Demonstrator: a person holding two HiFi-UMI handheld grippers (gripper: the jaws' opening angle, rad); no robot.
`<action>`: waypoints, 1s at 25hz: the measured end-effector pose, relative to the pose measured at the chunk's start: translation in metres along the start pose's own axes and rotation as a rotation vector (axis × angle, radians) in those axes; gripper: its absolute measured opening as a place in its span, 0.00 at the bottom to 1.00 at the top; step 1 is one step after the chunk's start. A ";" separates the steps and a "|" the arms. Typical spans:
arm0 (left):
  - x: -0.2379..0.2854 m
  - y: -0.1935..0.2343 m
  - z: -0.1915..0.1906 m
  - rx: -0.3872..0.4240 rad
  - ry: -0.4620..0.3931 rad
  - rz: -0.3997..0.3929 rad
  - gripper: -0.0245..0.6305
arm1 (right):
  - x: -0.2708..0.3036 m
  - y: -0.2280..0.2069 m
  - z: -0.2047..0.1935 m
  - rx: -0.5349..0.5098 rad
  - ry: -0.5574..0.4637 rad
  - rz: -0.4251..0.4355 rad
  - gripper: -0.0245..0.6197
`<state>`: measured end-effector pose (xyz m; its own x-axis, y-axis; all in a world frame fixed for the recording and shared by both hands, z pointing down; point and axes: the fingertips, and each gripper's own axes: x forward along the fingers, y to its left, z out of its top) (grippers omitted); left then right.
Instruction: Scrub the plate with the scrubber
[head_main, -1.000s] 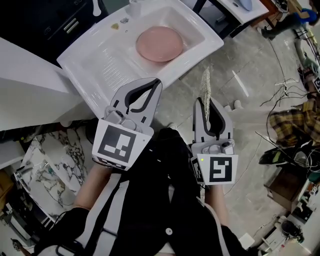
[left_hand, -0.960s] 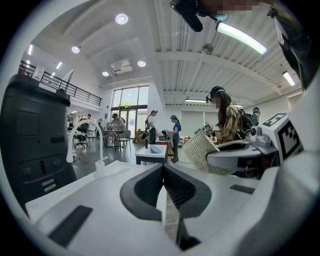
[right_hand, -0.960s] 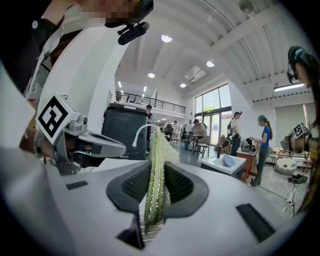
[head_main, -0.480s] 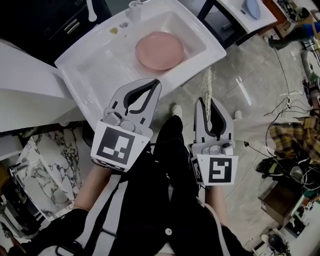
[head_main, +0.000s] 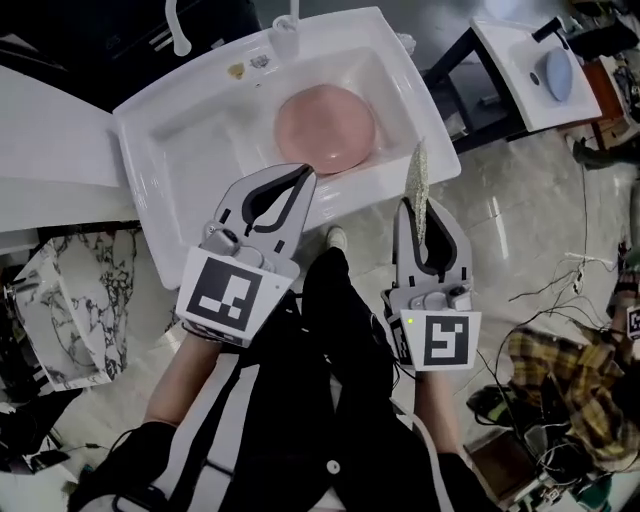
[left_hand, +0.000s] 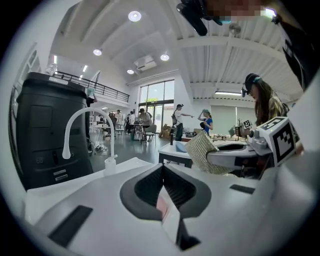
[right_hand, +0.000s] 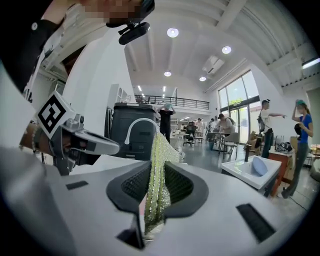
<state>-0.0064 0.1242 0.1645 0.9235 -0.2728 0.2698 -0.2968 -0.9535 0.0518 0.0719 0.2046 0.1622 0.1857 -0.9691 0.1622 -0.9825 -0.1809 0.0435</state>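
A round pink plate (head_main: 325, 128) lies flat in the basin of the white sink (head_main: 200, 95). My left gripper (head_main: 307, 172) is shut with nothing in it, and its tips hang over the sink's near rim just short of the plate. My right gripper (head_main: 417, 205) is shut on a thin glittery yellow-green scrubber (head_main: 414, 178), which stands on edge and pokes out past the jaws beside the sink's right front corner. In the right gripper view the scrubber (right_hand: 158, 165) sits pinched between the dark pads. In the left gripper view the shut jaws (left_hand: 162, 167) point at the sink, with the scrubber (left_hand: 202, 150) at the right.
A white curved faucet (head_main: 176, 22) and a small white fitting (head_main: 285, 35) stand at the sink's back edge. A second small sink (head_main: 520, 85) with a blue object (head_main: 558, 72) stands at the right. Cables and a plaid cloth (head_main: 565, 385) lie on the floor at the right. Several people stand far off.
Both grippers have moved forward toward the sink. The left tips now reach over its near rim, and the scrubber has come level with its right front corner. Both grips are unchanged.
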 end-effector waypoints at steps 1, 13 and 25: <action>0.009 0.002 0.001 -0.011 0.002 0.022 0.04 | 0.008 -0.007 -0.002 0.000 0.009 0.023 0.15; 0.049 0.043 0.004 -0.130 0.019 0.340 0.04 | 0.094 -0.043 -0.008 -0.044 0.062 0.328 0.15; 0.018 0.070 -0.007 -0.171 0.004 0.565 0.04 | 0.132 -0.017 -0.020 -0.090 0.080 0.529 0.15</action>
<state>-0.0126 0.0532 0.1791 0.6103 -0.7315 0.3039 -0.7775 -0.6266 0.0533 0.1135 0.0832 0.2020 -0.3300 -0.9077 0.2590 -0.9378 0.3465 0.0195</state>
